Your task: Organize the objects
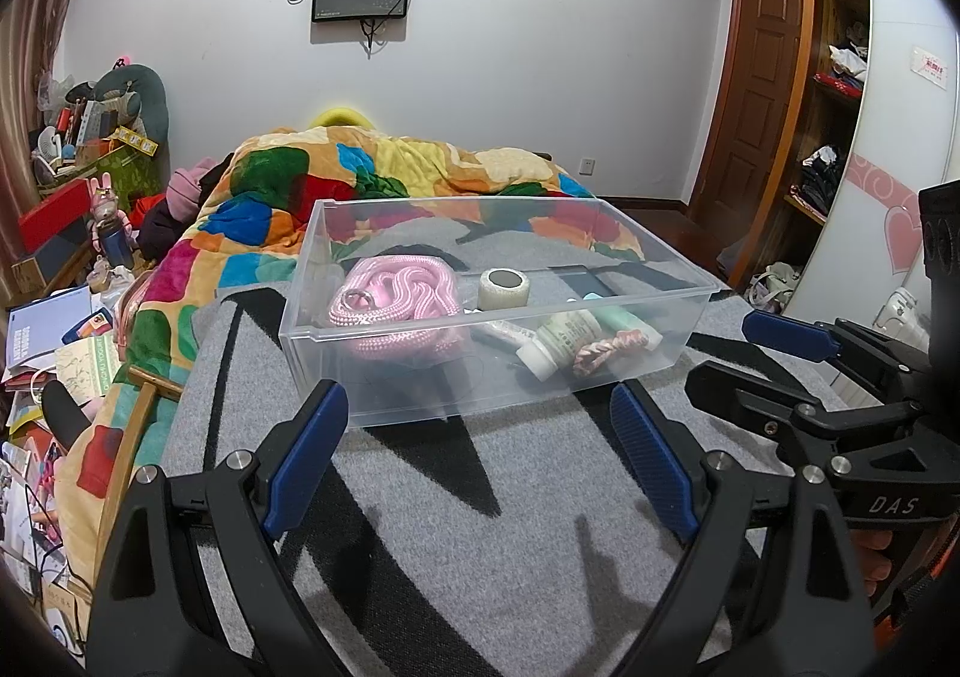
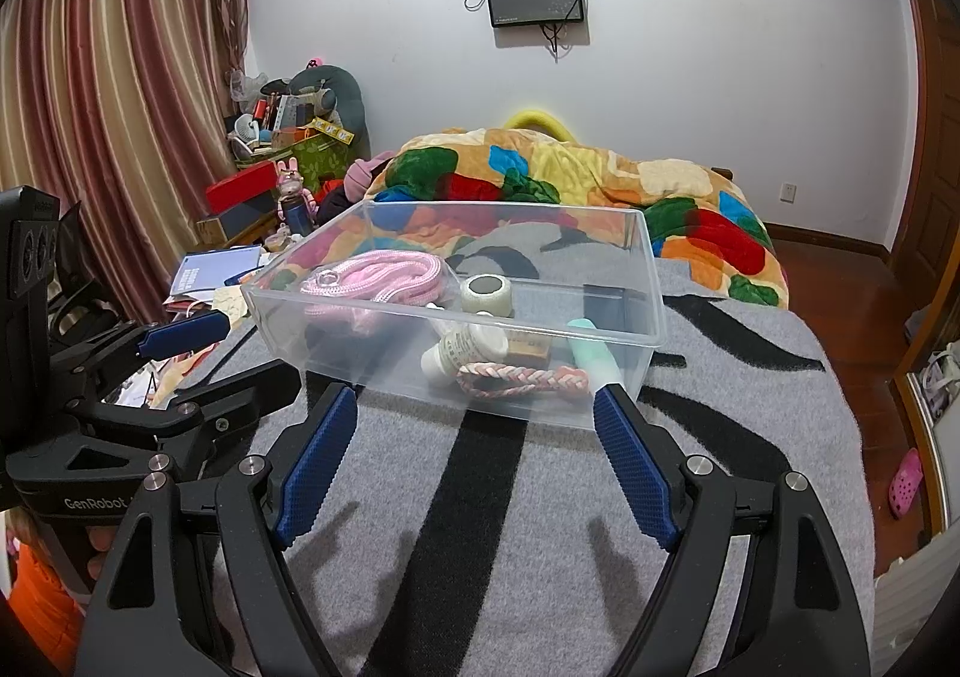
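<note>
1. Now the clear plastic box (image 1: 420,377) is seen on the grey blanket with black stripes (image 1: 480,497), just ahead of both grippers.
2. Inside it are laid a pink rope (image 1: 399,305), a roll of tape (image 1: 505,288), a white bottle (image 2: 465,351), a braided pink band (image 2: 522,377) and a mint tube (image 2: 594,356).
3. The left gripper (image 1: 480,425) is held wide apart, with nothing gripped.
4. The right gripper (image 2: 474,425) is also spread wide and nothing is held.

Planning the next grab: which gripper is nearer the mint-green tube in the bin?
Right. The right gripper faces the bin's corner holding the mint-green tube; the left gripper sits toward the opposite end, by the pink rope.
</note>
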A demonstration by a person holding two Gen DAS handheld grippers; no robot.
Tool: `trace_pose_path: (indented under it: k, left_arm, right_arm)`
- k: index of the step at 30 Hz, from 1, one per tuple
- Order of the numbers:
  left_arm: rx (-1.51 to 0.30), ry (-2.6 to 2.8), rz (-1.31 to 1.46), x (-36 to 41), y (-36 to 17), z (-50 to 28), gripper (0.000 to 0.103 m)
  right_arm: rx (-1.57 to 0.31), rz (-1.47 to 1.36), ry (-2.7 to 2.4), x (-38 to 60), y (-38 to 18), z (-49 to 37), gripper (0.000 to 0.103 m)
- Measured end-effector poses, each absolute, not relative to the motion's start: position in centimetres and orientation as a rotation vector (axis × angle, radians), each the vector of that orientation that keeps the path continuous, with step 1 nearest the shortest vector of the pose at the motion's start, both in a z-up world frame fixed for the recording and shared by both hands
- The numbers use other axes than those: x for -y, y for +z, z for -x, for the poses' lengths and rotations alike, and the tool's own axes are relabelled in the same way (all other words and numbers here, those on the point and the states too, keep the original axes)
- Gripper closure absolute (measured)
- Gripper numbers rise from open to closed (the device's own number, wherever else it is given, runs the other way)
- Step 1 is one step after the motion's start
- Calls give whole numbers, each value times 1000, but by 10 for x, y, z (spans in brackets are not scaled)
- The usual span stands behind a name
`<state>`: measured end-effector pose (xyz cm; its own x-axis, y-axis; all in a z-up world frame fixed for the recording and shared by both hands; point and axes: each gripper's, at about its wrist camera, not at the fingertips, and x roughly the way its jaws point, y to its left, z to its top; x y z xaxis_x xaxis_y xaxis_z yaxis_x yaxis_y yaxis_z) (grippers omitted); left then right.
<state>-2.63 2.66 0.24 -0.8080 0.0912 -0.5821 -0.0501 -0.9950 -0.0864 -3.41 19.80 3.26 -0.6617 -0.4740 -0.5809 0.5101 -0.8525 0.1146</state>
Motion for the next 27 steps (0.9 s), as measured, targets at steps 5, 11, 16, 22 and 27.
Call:
trace_pose_path:
  k: [5,11,16,22,27]
  left_arm:
    - [105,2915,938,-27,2,26,13]
    - [121,2907,929,-30,1,24,13]
    - [128,2914,926,-28,3,23,13]
    - [129,2913,931,-28,3,23,13]
    - [135,2910,936,-26,3,22,13]
  right_arm:
    - [-79,-835,-2456,-198,33,34,24]
    - [-78,-835,-2456,-198,33,35,24]
    - [-75,-839,-2456,-198,31,33,24]
    - [-73,-840,-2457,-198,30,33,24]
    - [-68,-844,-2456,-198,28,32,24]
